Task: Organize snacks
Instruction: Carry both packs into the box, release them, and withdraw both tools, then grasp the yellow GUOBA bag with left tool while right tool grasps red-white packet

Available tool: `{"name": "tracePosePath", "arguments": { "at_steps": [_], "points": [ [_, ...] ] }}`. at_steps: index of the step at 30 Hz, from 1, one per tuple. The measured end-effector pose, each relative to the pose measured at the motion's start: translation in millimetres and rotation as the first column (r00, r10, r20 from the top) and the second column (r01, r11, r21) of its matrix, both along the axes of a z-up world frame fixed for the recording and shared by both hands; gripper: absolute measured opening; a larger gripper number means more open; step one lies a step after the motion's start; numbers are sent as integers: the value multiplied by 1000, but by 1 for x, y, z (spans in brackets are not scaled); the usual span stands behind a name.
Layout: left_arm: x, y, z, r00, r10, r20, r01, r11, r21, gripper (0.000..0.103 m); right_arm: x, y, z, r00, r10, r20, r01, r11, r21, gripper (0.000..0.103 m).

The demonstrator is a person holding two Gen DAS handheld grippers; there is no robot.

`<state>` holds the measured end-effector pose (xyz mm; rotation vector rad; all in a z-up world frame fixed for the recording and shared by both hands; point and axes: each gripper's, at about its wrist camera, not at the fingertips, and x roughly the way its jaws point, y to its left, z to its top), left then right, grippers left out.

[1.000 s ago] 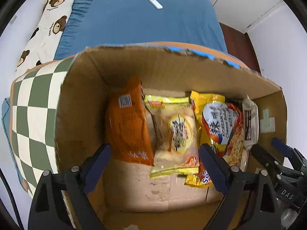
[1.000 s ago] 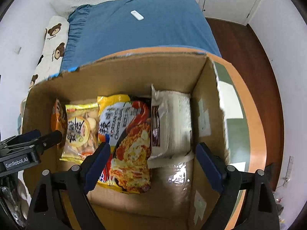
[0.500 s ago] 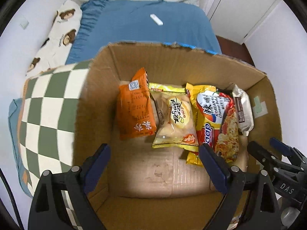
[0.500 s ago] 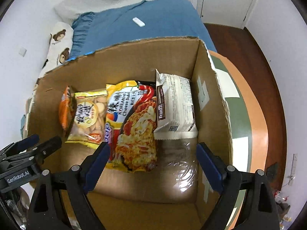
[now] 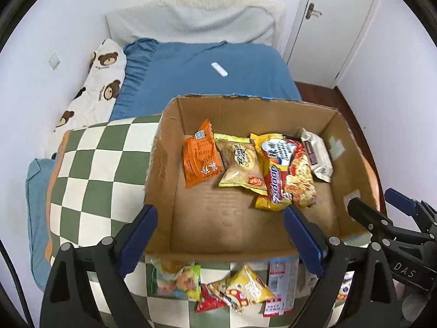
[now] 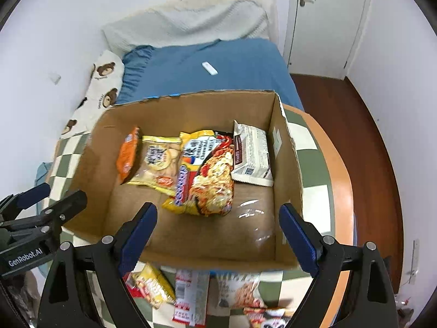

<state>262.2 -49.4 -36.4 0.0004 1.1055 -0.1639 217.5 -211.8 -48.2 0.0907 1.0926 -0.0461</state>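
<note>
An open cardboard box (image 5: pixel 161 161) (image 6: pixel 284 147) stands on a green-and-white checked table. Along its far side lie an orange packet (image 5: pixel 200 154) (image 6: pixel 127 155), a yellow biscuit bag (image 5: pixel 240 165) (image 6: pixel 157 161), a noodle packet (image 5: pixel 286 173) (image 6: pixel 206 175) and a white wrapped bar (image 5: pixel 316 154) (image 6: pixel 252 155). Loose snacks lie in front of the box: a candy bag (image 5: pixel 176 280), a yellow-red bag (image 5: pixel 240 289) (image 6: pixel 151 284), a red-white stick pack (image 5: pixel 281 287) (image 6: pixel 189 295) and a noodle pack (image 6: pixel 240 291). My left gripper (image 5: pixel 220 229) and right gripper (image 6: pixel 218 229) hover open and empty above the box's near wall.
A bed with a blue sheet (image 5: pixel 207 76), a bear-print pillow (image 5: pixel 95 87) and a small white remote (image 5: pixel 219 69) lies behind the table. A white door (image 5: pixel 333 24) and dark wooden floor (image 6: pixel 355 136) are at the right. The table's orange edge (image 6: pixel 338 169) curves round the right side.
Both grippers have risen and pulled back out of the box, still open and empty. The whole box, the bed and the loose snacks in front have come into view.
</note>
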Motion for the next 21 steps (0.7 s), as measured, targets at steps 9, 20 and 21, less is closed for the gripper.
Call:
{"name": "tracePosePath", "arguments": {
  "at_steps": [9,20,21],
  "points": [
    [-60,6,39,994,-27,102,28,1000,-4,94,-68,10,46,991,-10,136,10,1000,-4,93],
    [-104,6,44,993,0,118,4,999,-33,96,-126,-15,55,986,-71,154,50,990,133,93],
    [-104,6,37,995,4,95,-1,999,-36,103,-130,-24,49,987,-90,135,69,985,156,93]
  ]
}}
